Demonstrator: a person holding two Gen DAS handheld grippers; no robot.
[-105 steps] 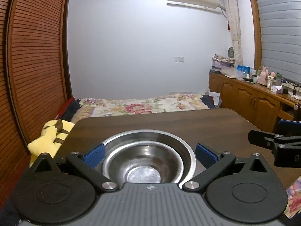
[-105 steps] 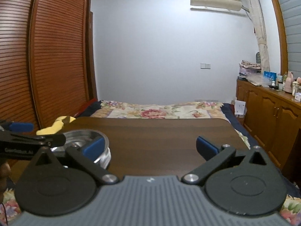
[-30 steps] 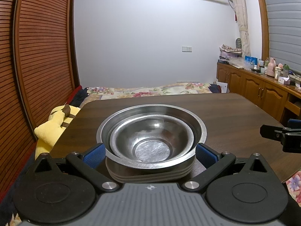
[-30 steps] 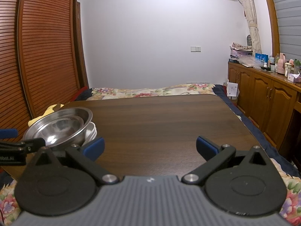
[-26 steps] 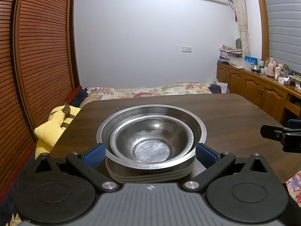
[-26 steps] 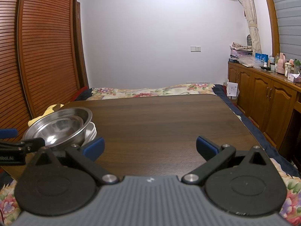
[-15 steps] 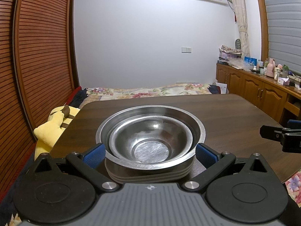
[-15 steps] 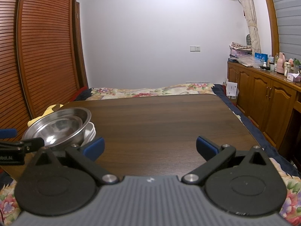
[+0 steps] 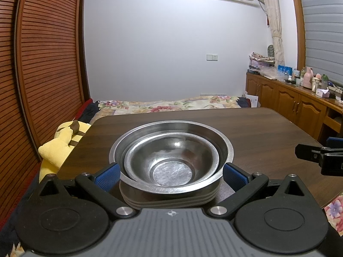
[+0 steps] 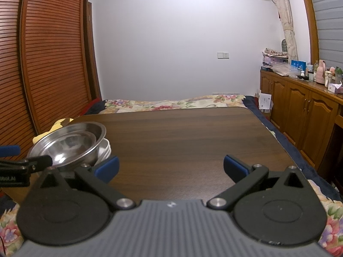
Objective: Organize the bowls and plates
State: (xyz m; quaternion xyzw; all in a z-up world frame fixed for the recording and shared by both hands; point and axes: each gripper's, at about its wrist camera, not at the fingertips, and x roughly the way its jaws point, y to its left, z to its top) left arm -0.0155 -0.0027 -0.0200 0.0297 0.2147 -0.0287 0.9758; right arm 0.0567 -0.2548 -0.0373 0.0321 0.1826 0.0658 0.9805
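A: Where do the bowls sit on the bench [image 9: 268, 132]?

B: Near the bench's left front corner. The small steel bowl [image 9: 171, 160] is nested inside the large steel bowl [image 9: 223, 141], and both rest on a stack of pale plates [image 9: 171, 201], whose ribbed edges show under the steel rim. In the right wrist view the same stack of plates [image 10: 106, 150] peeks out beside the large steel bowl [image 10: 70, 143].

A: And the left gripper [image 9: 170, 174]?

B: It is spread wide, 1 blue pad on each side of the stack, just beside the large bowl's wall. Whether the pads touch the metal cannot be told.

A: The right gripper [image 10: 170, 168]?

B: Also spread apart, with nothing between its 2 blue fingertips [image 10: 107, 168]. It hangs over the bare bench [image 10: 193, 132], to the right of the stack. Its tip shows in the left wrist view as the right gripper [image 9: 317, 156], well apart from the bowls.

A: Anything beyond the bench?

B: A yellow plush toy [image 9: 57, 147] lies off the bench's left edge, and a floral bed [image 9: 171, 105] stands behind its far edge.
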